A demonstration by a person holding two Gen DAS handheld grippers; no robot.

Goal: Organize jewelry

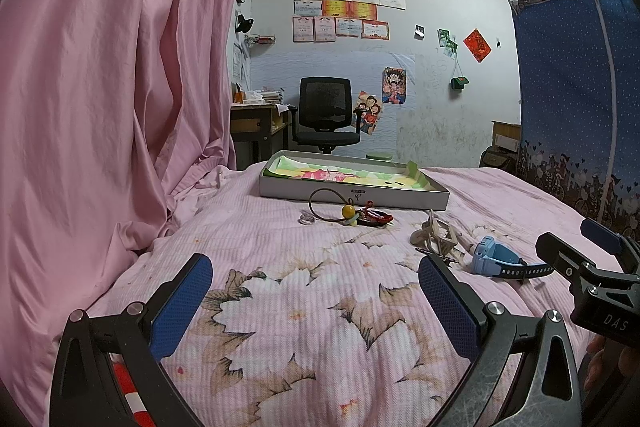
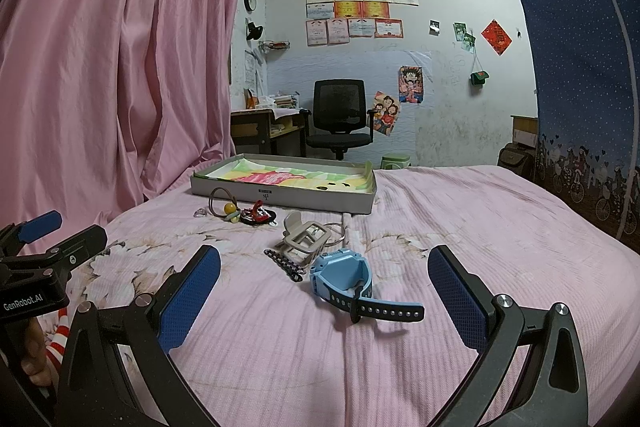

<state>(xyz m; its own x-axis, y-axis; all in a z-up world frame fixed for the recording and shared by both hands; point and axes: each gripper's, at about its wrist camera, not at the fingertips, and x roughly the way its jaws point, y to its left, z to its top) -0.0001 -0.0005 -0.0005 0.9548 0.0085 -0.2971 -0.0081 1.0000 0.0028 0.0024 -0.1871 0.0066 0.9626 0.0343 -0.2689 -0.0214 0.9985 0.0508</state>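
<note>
Right gripper (image 2: 324, 301): jaws spread wide, empty, low over the bed, framing the watch at lower centre of its view.
Left gripper (image 1: 316, 301): also wide apart, holding nothing, above bare floral bedspread at lower centre.
Watch (image 2: 344, 277): light blue plastic case, dark perforated strap trailing right; lies on the bed, just in front of the right gripper.
Other pieces: beige hair claw (image 2: 304, 233), patterned hairpin (image 2: 284, 263), brown hair tie with yellow bead (image 2: 226, 205), red and black trinket (image 2: 258, 215), clear ring (image 2: 200, 213), all at mid-frame between watch and box.
Box (image 2: 280, 197): shallow grey cardboard, lined with bright paper, beyond the pieces.
Advice: likely the watch goes first; close across the rigid case, not the floppy strap.
Bed (image 2: 460, 227): soft ribbed pink cover; press lightly.
</note>
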